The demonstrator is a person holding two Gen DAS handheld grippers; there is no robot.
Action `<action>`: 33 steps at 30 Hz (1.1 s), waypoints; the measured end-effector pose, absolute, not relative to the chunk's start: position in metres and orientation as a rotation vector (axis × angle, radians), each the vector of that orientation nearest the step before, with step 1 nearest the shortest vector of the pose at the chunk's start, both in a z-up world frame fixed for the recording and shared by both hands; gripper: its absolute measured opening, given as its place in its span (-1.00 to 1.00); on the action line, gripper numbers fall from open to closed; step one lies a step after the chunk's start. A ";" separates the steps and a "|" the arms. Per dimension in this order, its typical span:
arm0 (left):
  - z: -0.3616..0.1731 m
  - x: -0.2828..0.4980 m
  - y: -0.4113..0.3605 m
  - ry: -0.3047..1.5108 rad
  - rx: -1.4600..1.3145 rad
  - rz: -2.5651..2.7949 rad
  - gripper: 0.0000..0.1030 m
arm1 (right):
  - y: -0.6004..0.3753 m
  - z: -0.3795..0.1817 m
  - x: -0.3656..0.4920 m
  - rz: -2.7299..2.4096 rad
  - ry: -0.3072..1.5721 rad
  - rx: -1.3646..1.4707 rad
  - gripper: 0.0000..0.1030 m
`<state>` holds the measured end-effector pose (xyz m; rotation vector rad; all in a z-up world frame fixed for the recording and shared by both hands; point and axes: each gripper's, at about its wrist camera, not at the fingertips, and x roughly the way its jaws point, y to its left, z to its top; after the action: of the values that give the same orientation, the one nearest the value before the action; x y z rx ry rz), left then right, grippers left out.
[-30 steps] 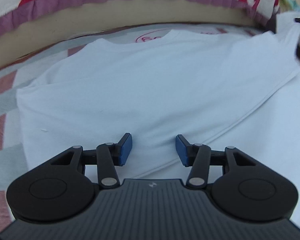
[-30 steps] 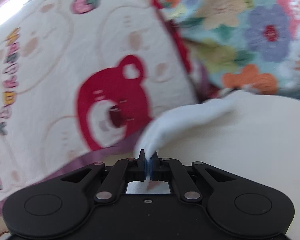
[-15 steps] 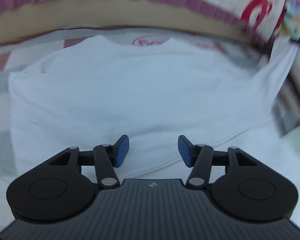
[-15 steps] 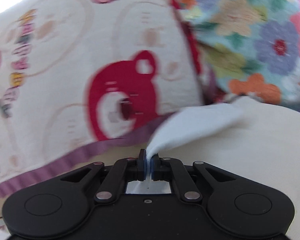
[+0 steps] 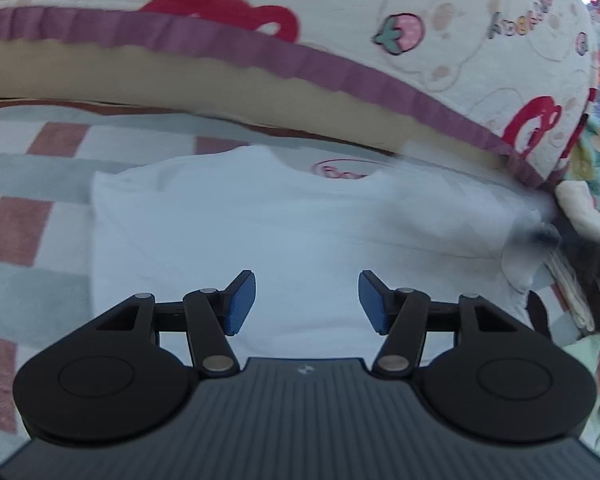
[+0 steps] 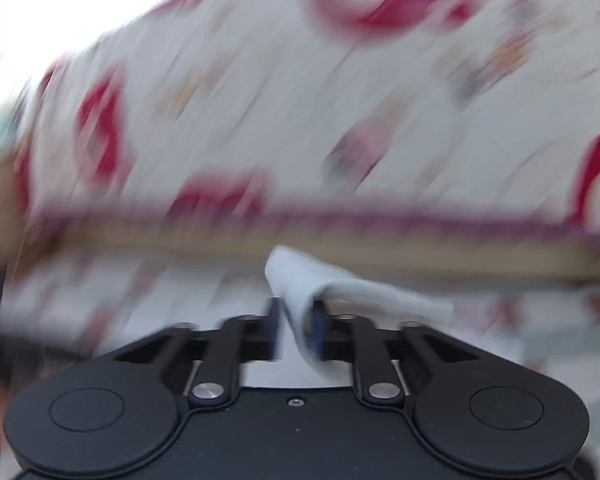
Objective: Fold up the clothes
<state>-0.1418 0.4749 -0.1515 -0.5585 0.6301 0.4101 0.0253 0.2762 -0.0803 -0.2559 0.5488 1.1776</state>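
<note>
1. Shirt [image 5: 300, 240] lies white and flat on the checked sheet [image 5: 40, 184], straight ahead of our left gripper [image 5: 307, 304], collar at the far end.

2. We hold our left gripper over the near part of the shirt with its jaws opening and nothing between the blue pads [image 5: 242, 302]; it grips nothing.

3. We see the shirt's left edge running straight down from the shoulder with no sleeve sticking out, so we judge that side already folded in.

4. Our right gripper [image 6: 298, 328] has a pinch of white cloth [image 6: 312, 292] standing between its fingers, but its jaws are opening, so we judge the cloth is being let go. The view is blurred, and we cannot tell which part of the shirt it is.

5. At the shirt's right edge, in the left view, we see smeared, bunched cloth, so that side looks unsettled.

6. Beyond the collar rises the bear-print quilt [image 5: 440, 40] with its purple border.

7. We judge the side folds nearly done; smoothing the right side and folding the shirt lengthwise remain.
</note>
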 end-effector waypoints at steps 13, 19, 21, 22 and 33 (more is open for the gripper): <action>-0.159 -0.100 0.428 0.672 -0.475 0.264 0.23 | 0.181 -0.166 0.075 0.757 0.665 -0.505 -0.09; -0.156 -0.046 0.398 0.722 -0.342 0.266 0.38 | 0.154 -0.177 0.110 0.717 0.718 -0.321 -0.07; -0.158 -0.032 0.410 0.767 -0.428 0.341 0.38 | 0.159 -0.182 0.121 0.711 0.735 -0.286 -0.07; -0.158 -0.027 0.415 0.764 -0.469 0.349 0.38 | 0.165 -0.183 0.126 0.712 0.756 -0.271 -0.08; -0.176 -0.012 0.393 0.836 -0.304 0.332 0.38 | 0.181 -0.193 0.140 0.608 0.761 -0.295 -0.81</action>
<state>-0.0124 0.3925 -0.1758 -0.3041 0.8360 0.3324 0.1404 0.1806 -0.1931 -0.2955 0.7612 0.6079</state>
